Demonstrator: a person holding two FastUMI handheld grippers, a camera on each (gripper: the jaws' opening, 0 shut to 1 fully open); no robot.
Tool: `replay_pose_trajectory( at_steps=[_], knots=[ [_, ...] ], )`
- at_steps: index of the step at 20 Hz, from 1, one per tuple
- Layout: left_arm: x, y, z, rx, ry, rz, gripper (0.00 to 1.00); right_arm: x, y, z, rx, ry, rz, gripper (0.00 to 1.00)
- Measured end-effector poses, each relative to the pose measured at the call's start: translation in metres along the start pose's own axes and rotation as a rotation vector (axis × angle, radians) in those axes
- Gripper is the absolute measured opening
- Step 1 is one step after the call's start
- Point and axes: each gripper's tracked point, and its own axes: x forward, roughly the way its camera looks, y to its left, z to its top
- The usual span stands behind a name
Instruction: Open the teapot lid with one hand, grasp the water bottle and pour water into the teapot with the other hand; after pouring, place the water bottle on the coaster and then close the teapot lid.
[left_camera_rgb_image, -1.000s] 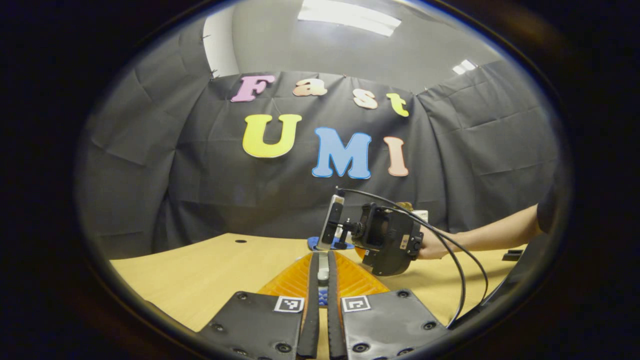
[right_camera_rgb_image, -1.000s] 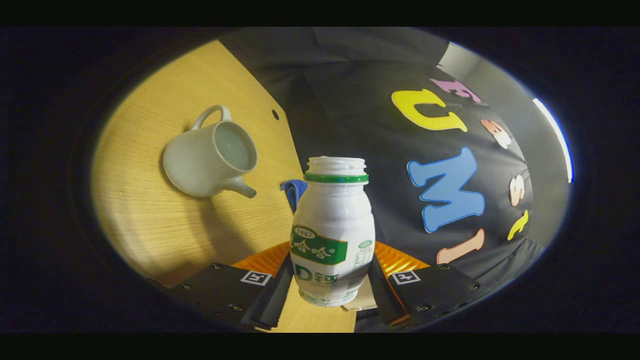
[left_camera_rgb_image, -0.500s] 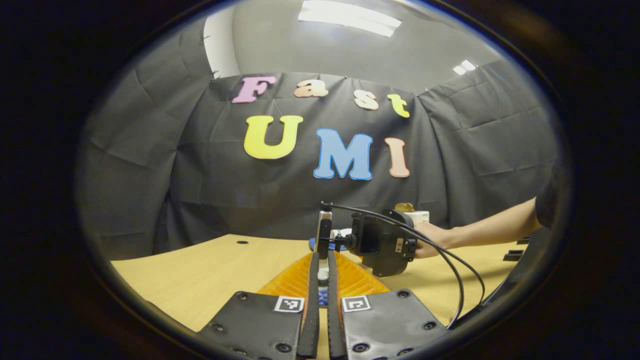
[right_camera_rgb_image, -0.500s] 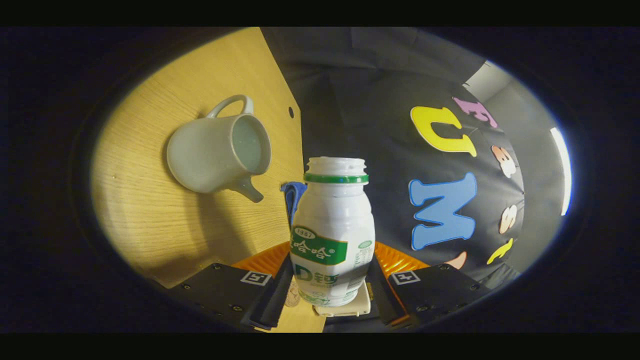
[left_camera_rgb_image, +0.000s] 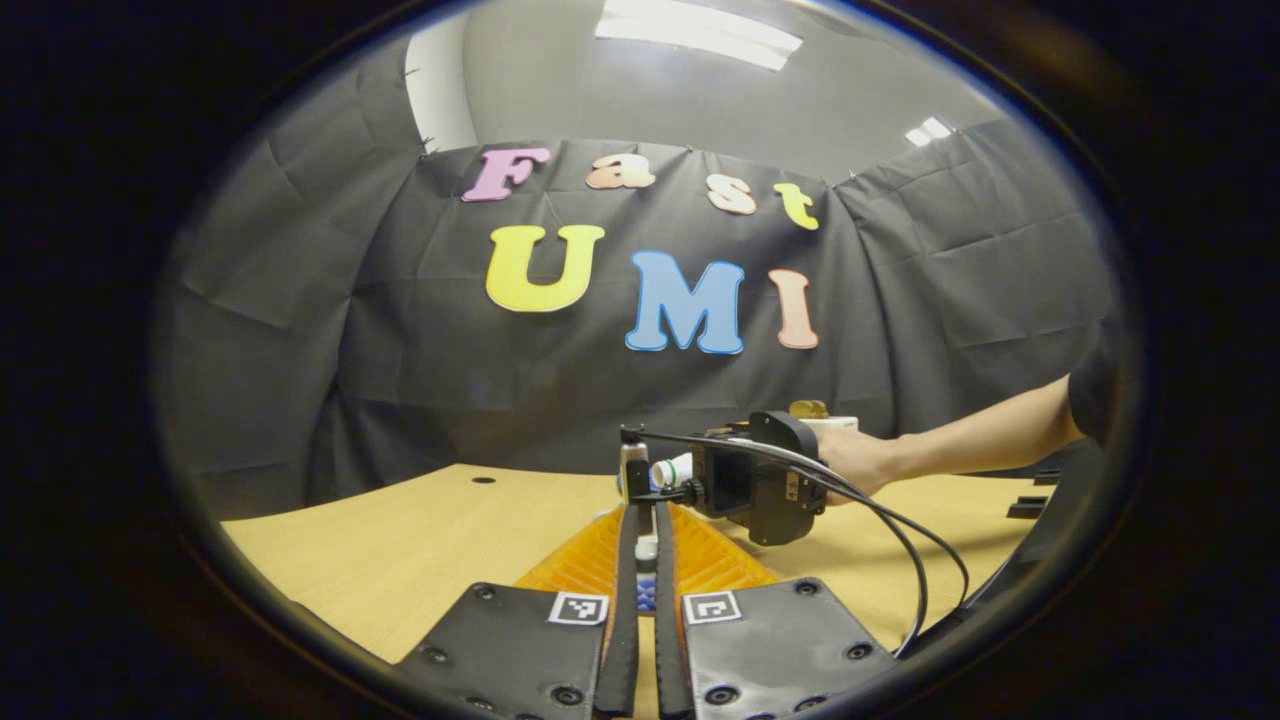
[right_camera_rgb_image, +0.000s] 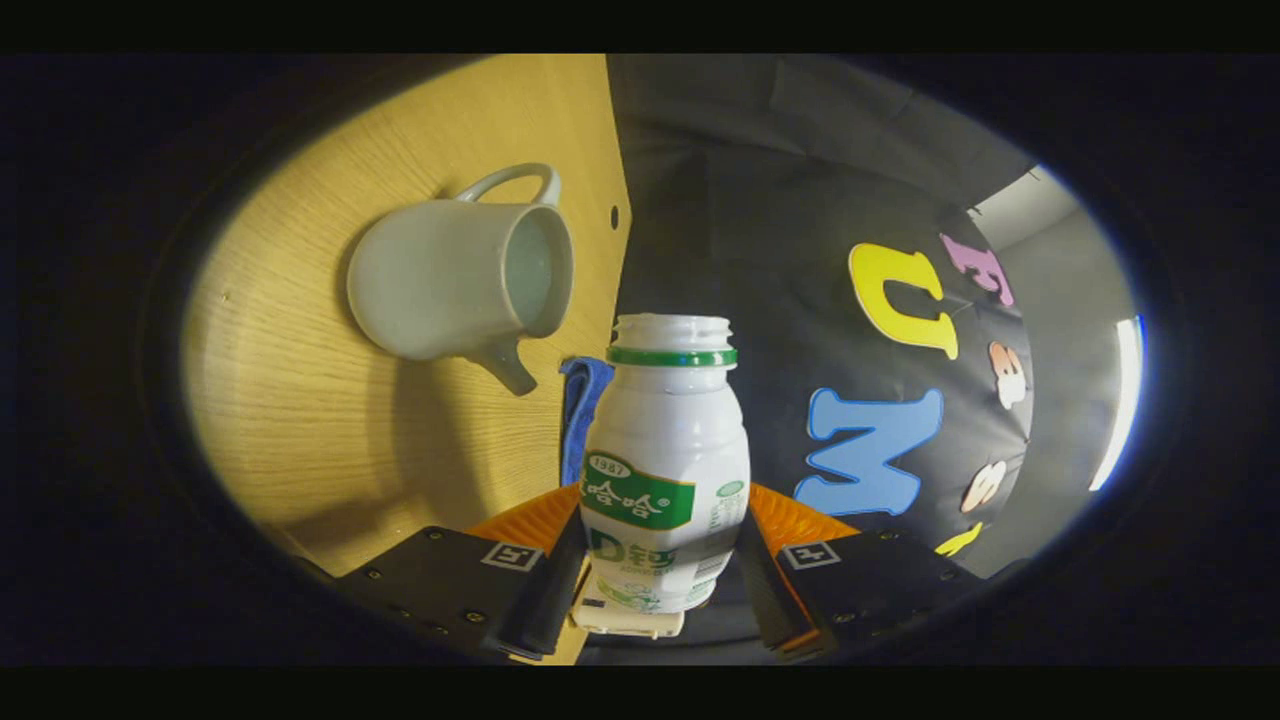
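Observation:
My right gripper (right_camera_rgb_image: 662, 540) is shut on the water bottle (right_camera_rgb_image: 668, 460), a white uncapped bottle with a green label. The bottle lies about level with the table. The pale teapot (right_camera_rgb_image: 450, 285) stands with its lid off, beside and below the bottle's mouth. The blue coaster (right_camera_rgb_image: 577, 410) lies behind the bottle. In the left gripper view the bottle's mouth (left_camera_rgb_image: 672, 468) points left, held by a hand (left_camera_rgb_image: 850, 460). My left gripper (left_camera_rgb_image: 646, 515) is shut on a small pale piece, apparently the lid's knob.
The wooden table (left_camera_rgb_image: 420, 540) has a small hole (left_camera_rgb_image: 482, 481) near its back edge. A small box (left_camera_rgb_image: 828, 423) stands at the back right. Dark items (left_camera_rgb_image: 1025, 509) lie at the table's right edge. A black cable (left_camera_rgb_image: 900, 540) trails from the right gripper.
The right gripper has rolled further and dropped a little, bringing the bottle from a slant to about level. The teapot has shifted up and right in its view. The left gripper has stayed still.

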Motion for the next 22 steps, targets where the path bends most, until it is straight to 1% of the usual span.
replay_pose_trajectory(
  at_steps=[1, 2, 5, 6, 7, 16, 17, 18, 22],
  knots=[
    [0.000, 0.000, 0.001, 0.000, 0.000, 0.000, 0.13, 0.001, 0.000, 0.001, -0.018, -0.002, -0.001, 0.72],
    [0.000, 0.000, 0.000, 0.000, 0.000, 0.000, 0.17, 0.001, 0.000, 0.000, -0.032, -0.003, 0.000, 0.72],
    [0.001, 0.001, 0.000, 0.007, 0.004, 0.001, 0.17, 0.002, 0.001, 0.002, -0.062, -0.003, -0.001, 0.72],
    [0.000, 0.001, 0.000, 0.006, 0.004, 0.002, 0.13, 0.000, -0.001, 0.002, -0.075, -0.006, -0.006, 0.72],
    [0.000, 0.002, 0.000, 0.002, 0.004, 0.002, 0.17, 0.001, -0.002, 0.004, -0.088, -0.009, -0.012, 0.72],
    [-0.001, 0.005, 0.001, 0.003, 0.002, 0.007, 0.17, 0.001, -0.012, 0.012, -0.150, -0.030, -0.036, 0.72],
    [-0.001, 0.005, 0.002, 0.003, 0.003, 0.007, 0.13, 0.001, -0.013, 0.013, -0.157, -0.031, -0.038, 0.72],
    [-0.001, 0.005, 0.001, 0.004, 0.005, 0.007, 0.17, 0.001, -0.014, 0.013, -0.165, -0.033, -0.041, 0.72],
    [-0.001, 0.005, -0.001, 0.003, 0.015, 0.005, 0.17, 0.002, -0.018, 0.013, -0.201, -0.033, -0.054, 0.72]
  ],
)
